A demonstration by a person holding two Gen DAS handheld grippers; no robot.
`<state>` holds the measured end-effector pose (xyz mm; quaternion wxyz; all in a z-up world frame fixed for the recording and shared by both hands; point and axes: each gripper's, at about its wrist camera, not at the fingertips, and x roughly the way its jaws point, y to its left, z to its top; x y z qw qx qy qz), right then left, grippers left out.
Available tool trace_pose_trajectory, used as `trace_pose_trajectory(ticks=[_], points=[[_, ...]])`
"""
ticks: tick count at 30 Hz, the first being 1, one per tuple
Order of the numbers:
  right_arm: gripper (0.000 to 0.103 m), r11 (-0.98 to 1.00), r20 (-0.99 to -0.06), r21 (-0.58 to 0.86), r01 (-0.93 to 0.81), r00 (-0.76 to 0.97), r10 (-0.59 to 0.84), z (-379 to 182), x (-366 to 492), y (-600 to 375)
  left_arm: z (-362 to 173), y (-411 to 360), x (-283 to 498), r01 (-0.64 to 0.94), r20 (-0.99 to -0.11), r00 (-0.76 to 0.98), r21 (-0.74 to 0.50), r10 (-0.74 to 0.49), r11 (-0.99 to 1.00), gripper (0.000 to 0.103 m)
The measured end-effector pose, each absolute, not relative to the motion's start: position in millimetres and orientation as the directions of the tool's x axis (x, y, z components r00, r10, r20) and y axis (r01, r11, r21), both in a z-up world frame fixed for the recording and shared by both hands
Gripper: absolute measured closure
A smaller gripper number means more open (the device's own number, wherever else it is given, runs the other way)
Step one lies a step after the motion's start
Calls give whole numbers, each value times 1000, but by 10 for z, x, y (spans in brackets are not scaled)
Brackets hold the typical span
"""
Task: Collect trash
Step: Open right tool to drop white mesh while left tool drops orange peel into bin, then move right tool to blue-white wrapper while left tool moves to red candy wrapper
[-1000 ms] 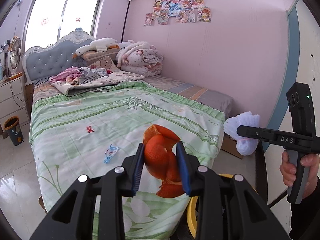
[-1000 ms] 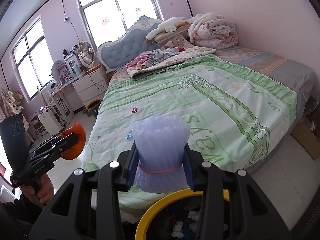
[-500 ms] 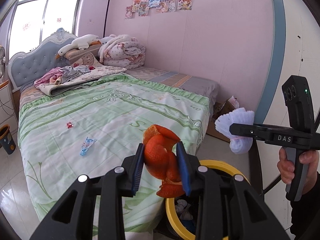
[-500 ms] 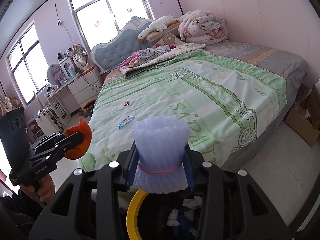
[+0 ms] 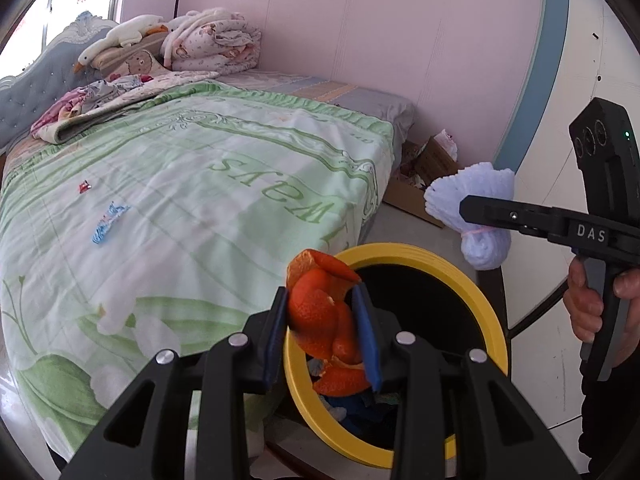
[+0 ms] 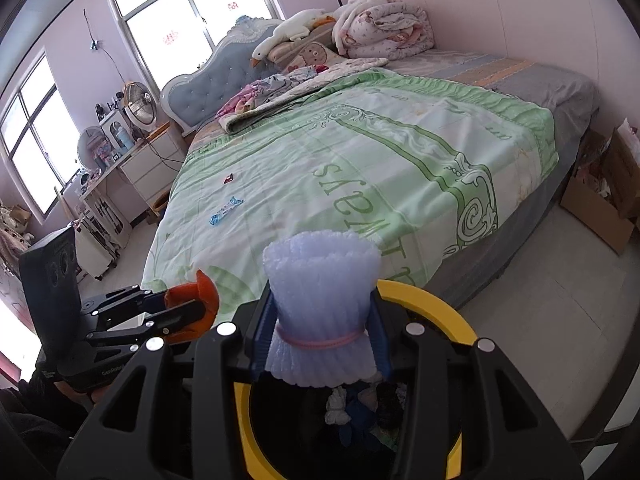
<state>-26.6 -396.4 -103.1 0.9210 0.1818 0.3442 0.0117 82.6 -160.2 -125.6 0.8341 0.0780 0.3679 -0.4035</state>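
My left gripper is shut on an orange peel and holds it over the near rim of a yellow-rimmed black trash bin. My right gripper is shut on a white foam fruit net tied with a pink band, above the same bin. The bin holds several scraps. A blue wrapper and a small red wrapper lie on the green bedspread. Each gripper shows in the other's view, the right and the left.
The bed fills the left and middle, with folded quilts and a plush goose at its head. A cardboard box with scraps stands on the floor by the pink wall. A white nightstand and a fan stand at the bed's far side.
Both grippers have moved from above the bed's foot to over the bin, which now shows wide open beneath them. The peel and the foam net stay held.
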Motion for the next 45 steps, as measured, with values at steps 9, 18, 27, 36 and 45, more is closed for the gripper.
trace_pose_trajectory(ticks=[9, 18, 27, 36, 45], points=[[60, 913, -639, 372, 170, 760, 119, -1281, -414, -4114, -1447, -1693, 746, 741, -689, 342, -221, -639, 635, 72], [46, 896, -609, 383, 225, 791, 61, -1219, -554, -4288, -1291, -1636, 715, 744, -641, 377, -219, -668, 631, 57], [46, 898, -570, 387, 210, 820, 54, -1120, -515, -4331, -1243, -1448, 957, 701, -630, 431, -217, -646, 679, 57], [46, 932, -563, 348, 105, 818, 118, -1046, -16, -3982, -1209, -1036, 1321, 625, -619, 513, -206, -595, 753, 50], [40, 954, -578, 300, -7, 794, 188, -985, 775, -3526, -1176, -477, 1811, 509, -608, 599, -213, -521, 834, 43]])
